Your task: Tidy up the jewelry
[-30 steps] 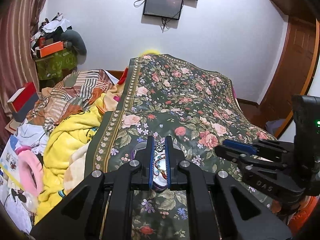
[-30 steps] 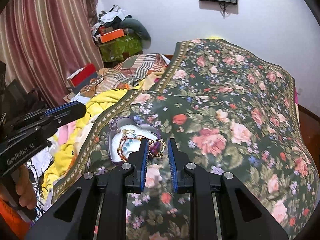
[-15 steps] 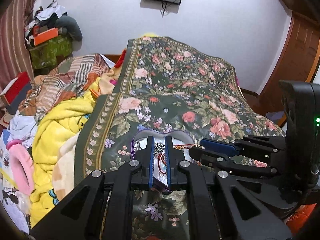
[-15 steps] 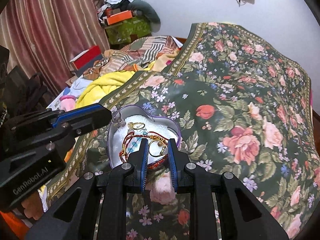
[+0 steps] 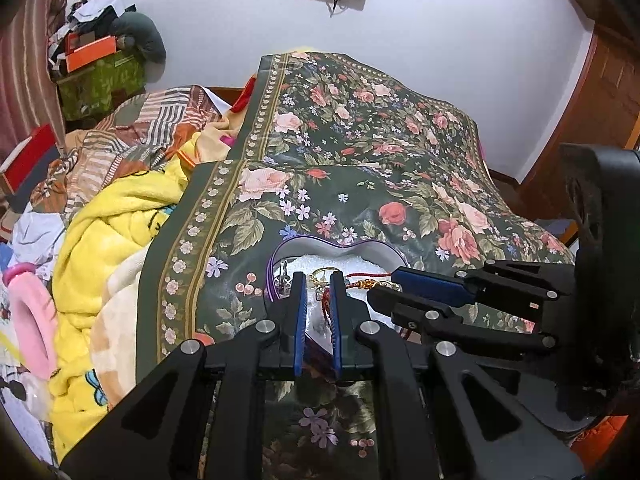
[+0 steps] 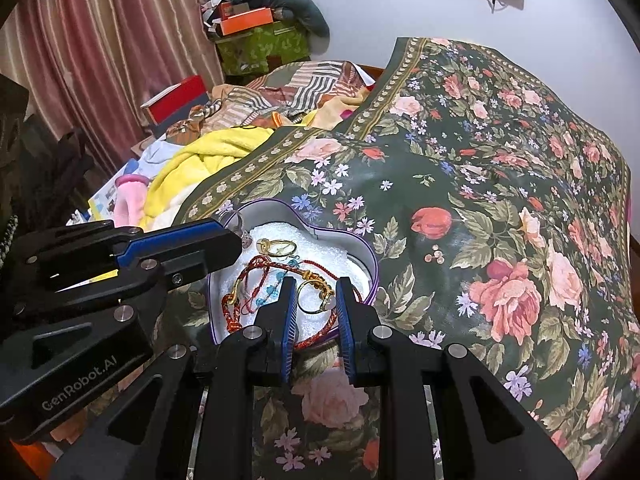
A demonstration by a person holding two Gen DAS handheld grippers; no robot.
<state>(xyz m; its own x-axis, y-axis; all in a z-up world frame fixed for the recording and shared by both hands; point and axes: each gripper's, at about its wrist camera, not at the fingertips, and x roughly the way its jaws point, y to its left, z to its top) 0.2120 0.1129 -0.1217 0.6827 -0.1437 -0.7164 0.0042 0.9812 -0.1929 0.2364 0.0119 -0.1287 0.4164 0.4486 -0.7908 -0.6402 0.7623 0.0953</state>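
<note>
A: Heart-shaped tin (image 6: 370, 258) on the floral bedspread (image 6: 500, 184), white lining inside. Holding already: gold ring (image 6: 282, 247), red braided cord bracelet (image 6: 244, 280), blue beads (image 6: 266, 300), gold-set ring (image 6: 314, 296), silver earrings (image 6: 236, 220) at the rim.

B: Progress?

A: Judged well along: nothing loose seen on the bedspread in either view. Left to do, probably: settling the tangled pieces, perhaps closing the tin; no lid in sight.

B: Right gripper (image 6: 316, 292)?

A: Fingers spread a little, straddling the gold-set ring just above the lining. Pinching or merely hovering: cannot tell; a gap shows on either side of the ring.

B: Left gripper (image 5: 318, 284)?

A: Over the tin's left lobe, fingers parted narrowly, nothing clearly between them; red cord (image 5: 326, 304) visible behind the gap. Seen from the right wrist view, tip beside the earrings, whether touching unclear.

B: Hidden or doubtful?

A: Near rim of the tin, behind both sets of fingers. Ends of the cords, tangled, count of separate bracelets uncertain. Bedspread's near edge cut off by the gripper bodies.
</note>
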